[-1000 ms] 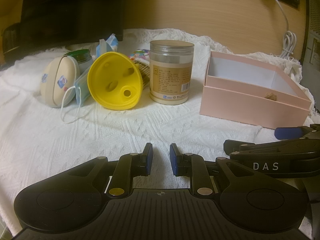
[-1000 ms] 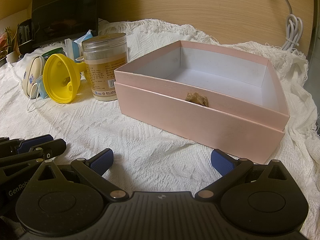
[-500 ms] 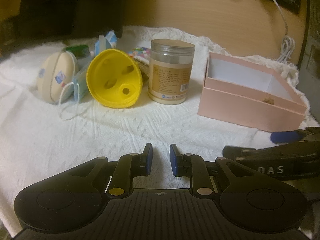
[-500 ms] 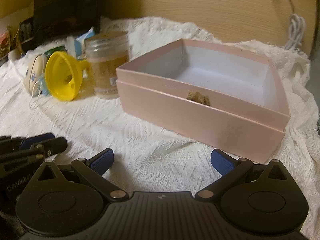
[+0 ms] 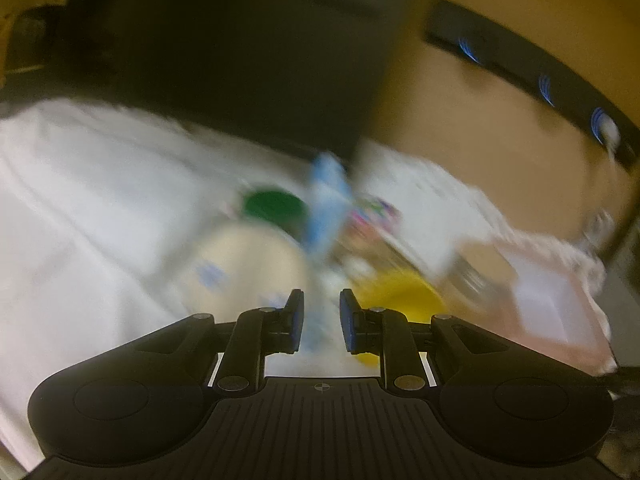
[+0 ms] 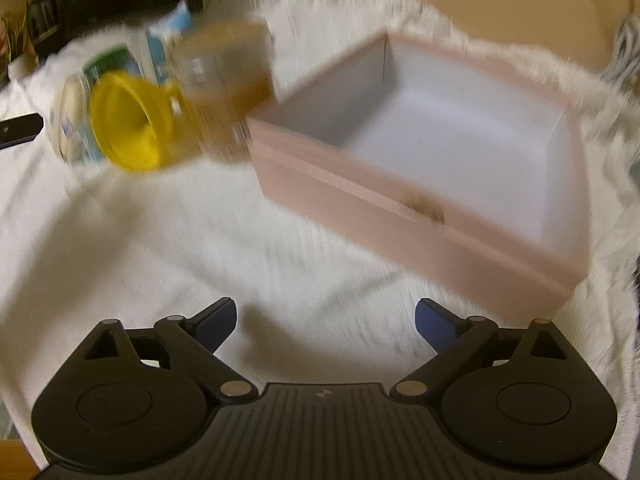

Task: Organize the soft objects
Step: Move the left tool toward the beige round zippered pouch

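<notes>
Left gripper (image 5: pixel 321 320) jaws a narrow gap apart, right gripper (image 6: pixel 325 318) jaws spread wide — blurred, seemingly knitted white cloth (image 6: pixel 208 232), square pink box (image 6: pixel 420 200).

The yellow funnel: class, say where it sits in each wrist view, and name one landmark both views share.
Left wrist view: the yellow funnel is blurred, low and right of centre, just beyond the right finger of the left hand-held gripper.
Right wrist view: it lies on its side at upper left, left of the jar.
Shared landmark: the pink box, right of the funnel in both.
</notes>
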`<state>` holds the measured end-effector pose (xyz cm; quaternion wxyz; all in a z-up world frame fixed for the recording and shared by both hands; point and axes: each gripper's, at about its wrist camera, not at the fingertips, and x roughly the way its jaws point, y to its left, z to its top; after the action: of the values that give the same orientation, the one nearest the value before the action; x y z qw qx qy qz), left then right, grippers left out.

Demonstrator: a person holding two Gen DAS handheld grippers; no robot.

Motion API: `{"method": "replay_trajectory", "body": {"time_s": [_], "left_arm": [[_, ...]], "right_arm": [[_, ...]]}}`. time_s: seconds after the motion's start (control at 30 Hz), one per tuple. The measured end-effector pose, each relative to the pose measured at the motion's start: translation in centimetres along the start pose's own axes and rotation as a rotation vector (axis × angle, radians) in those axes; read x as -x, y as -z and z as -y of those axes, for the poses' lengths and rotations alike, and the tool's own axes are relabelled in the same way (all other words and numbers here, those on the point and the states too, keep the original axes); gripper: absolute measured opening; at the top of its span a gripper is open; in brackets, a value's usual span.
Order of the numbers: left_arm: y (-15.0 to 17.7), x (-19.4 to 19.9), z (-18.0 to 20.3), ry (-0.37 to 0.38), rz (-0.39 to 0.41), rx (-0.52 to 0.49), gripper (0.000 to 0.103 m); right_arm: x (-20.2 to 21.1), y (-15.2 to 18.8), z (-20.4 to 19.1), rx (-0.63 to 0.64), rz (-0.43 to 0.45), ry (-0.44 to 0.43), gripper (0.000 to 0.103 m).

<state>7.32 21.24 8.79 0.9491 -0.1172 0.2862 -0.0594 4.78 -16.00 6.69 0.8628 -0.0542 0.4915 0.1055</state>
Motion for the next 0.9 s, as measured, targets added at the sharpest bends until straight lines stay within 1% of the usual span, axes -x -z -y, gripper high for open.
{"method": "replay_trajectory", "body": {"time_s": [0.1,0.17,0.27,0.33,0.43,0.5,0.57,0.67,0.73,0.8,0.9], "left_arm": [[-2.6,-0.9,-3.4,-0.034,-0.004,-0.032,0.022],[-4.0,-1.8,-5.5,-0.003,-0.017,-0.011,0.022],[-5.6,-3.4,-8.5,0.068,-0.046,0.078,0.022],[-6.2,-4.6,-10.1,0.120,-0.057,0.120,0.022],[-6.4,-7.1,-11.8,0.165,-0.096,0.188,0.022],[-6.2,-8.7,-12.6,0.190,-0.125,0.226,0.022],[-5.6,-9.9,-13.3,0.214,-0.151,0.266,0.022],[-4.6,-11.3,-13.7,0.261,-0.192,0.313,0.022],[-3.9,-11.5,-14.0,0.304,-0.199,0.346,0.022],[-3.3,-10.9,-14.2,0.349,-0.211,0.357,0.022],[-2.6,-9.7,-13.1,0.387,-0.218,0.296,0.022]], "right_arm": [[3.0,-1.4,-1.9,-0.020,0.128,-0.011,0.097],[4.5,-2.6,-3.2,-0.036,0.194,-0.035,0.097],[5.2,-3.9,-5.1,-0.063,0.245,-0.029,0.097],[5.0,-4.5,-6.5,-0.038,0.256,-0.027,0.097],[4.8,-4.8,-8.7,0.014,0.261,-0.014,0.097],[4.2,-4.9,-9.6,0.022,0.237,-0.031,0.097],[3.9,-4.8,-10.3,0.030,0.221,-0.018,0.097],[3.7,-4.2,-10.3,0.024,0.201,-0.002,0.097],[3.5,-3.7,-9.8,0.009,0.183,0.009,0.097],[3.5,-3.2,-9.2,-0.007,0.170,0.024,0.097],[3.5,-2.7,-8.6,-0.017,0.159,0.040,0.097]]}}
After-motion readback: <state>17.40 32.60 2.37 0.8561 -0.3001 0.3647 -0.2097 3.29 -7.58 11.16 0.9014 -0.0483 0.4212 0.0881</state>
